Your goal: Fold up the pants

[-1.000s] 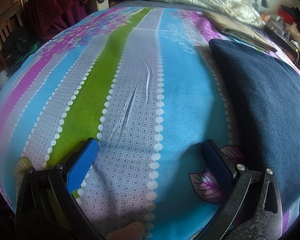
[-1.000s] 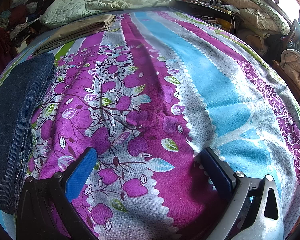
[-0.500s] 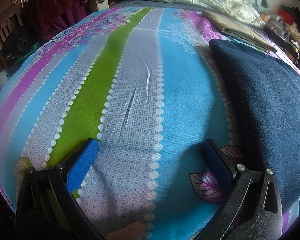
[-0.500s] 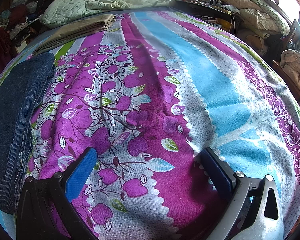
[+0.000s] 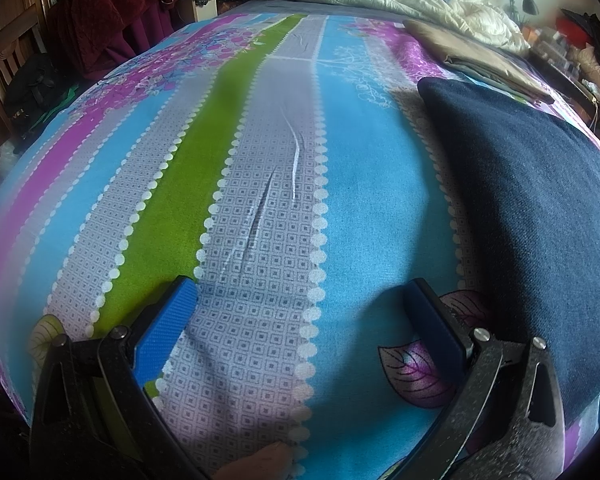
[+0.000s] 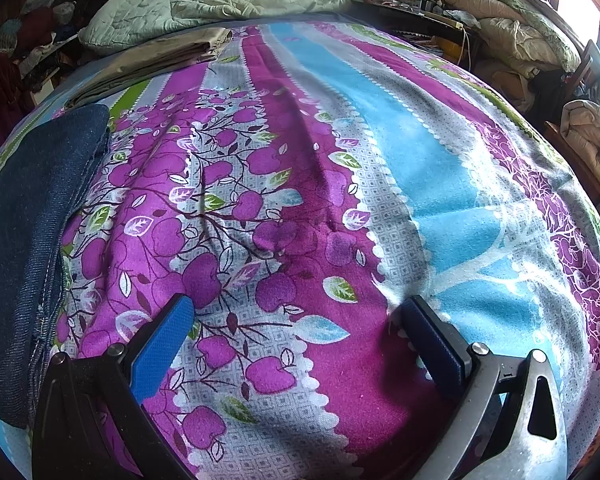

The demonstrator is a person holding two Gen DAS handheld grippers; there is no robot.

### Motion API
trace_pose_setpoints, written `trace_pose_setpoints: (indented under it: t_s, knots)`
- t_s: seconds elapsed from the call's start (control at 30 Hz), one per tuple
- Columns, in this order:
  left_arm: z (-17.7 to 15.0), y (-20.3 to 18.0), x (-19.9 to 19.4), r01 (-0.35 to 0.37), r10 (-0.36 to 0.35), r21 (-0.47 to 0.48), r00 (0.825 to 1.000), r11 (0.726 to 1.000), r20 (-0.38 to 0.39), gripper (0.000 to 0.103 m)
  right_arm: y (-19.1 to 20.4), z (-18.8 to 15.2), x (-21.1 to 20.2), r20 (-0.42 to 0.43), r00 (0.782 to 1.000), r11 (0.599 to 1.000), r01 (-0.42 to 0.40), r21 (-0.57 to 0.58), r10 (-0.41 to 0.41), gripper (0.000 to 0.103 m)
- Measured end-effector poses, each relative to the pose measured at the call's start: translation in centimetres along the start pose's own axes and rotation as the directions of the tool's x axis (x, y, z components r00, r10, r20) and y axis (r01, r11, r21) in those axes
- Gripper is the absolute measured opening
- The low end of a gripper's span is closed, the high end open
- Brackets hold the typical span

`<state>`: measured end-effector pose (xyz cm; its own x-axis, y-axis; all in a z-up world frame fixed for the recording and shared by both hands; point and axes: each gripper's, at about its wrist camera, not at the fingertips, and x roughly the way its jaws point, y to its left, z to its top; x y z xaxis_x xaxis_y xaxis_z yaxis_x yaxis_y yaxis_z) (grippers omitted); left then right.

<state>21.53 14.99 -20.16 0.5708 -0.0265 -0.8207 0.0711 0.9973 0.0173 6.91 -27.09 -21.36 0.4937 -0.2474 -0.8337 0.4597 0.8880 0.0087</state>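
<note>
1. The left gripper (image 5: 300, 300) had two black fingers with blue pads (image 5: 162, 332). The fingers were spread wide apart, and nothing was between them.
2. One bit of a person's fingertip (image 5: 260, 462) showed at the bottom edge of the left view, under that gripper.
3. The right gripper (image 6: 296, 316) also had two fingers with blue pads (image 6: 160, 346), spread wide and holding nothing.
4. Both grippers hung low over one big striped bed cover with blue, purple, green and grey bands (image 5: 372, 208), printed with purple apples and leaves (image 6: 228, 232).
5. One pair of folded dark blue denim pants (image 5: 532, 216) lay flat on the bed cover. It was just to the right of the left gripper. In the right view the same pants (image 6: 28, 220) were just to the left of the right gripper. So the pants lay between the two grippers, and neither one touched them.
6. Farther back, one folded tan cloth (image 5: 480, 56) lay on the cover, just behind the pants.
7. At the far end lay one puffy pale quilt (image 6: 220, 0), all bunched up.
8. One small desk lamp (image 5: 522, 0) stood at the far right in the left view.
</note>
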Motion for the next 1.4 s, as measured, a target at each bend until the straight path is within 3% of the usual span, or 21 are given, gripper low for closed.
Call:
trace_pose_setpoints:
  t_s: [1.0, 1.2, 1.3, 1.4]
  knots:
    - [0.1, -0.2, 0.0, 0.001, -0.001, 0.001, 1.000, 1.000, -0.003, 0.103, -0.1, 0.2, -0.2, -0.019, 1.000, 1.000, 0.001, -0.004, -0.001, 0.103]
    - [0.7, -0.7, -0.7, -0.033, 0.034, 0.018, 0.999, 0.999, -0.036, 0.103, 0.6, 1.6, -1.6, -0.041, 0.999, 1.000, 0.027, -0.011, -0.028, 0.103]
    - [1.4, -1.6, -4.3, -0.047, 0.047, 0.002, 0.998, 0.999, 0.052, 0.103, 3.1, 2.2, -7.3, 0.074, 0.997, 0.999, 0.028, -0.044, -0.025, 0.103]
    - [2.3, -5.2, -11.2, -0.073, 0.056, 0.063, 0.971, 0.995, 0.232, 0.103, 7.2, 2.2, -14.8, 0.202, 0.979, 0.994, -0.012, -0.108, 0.034, 0.103]
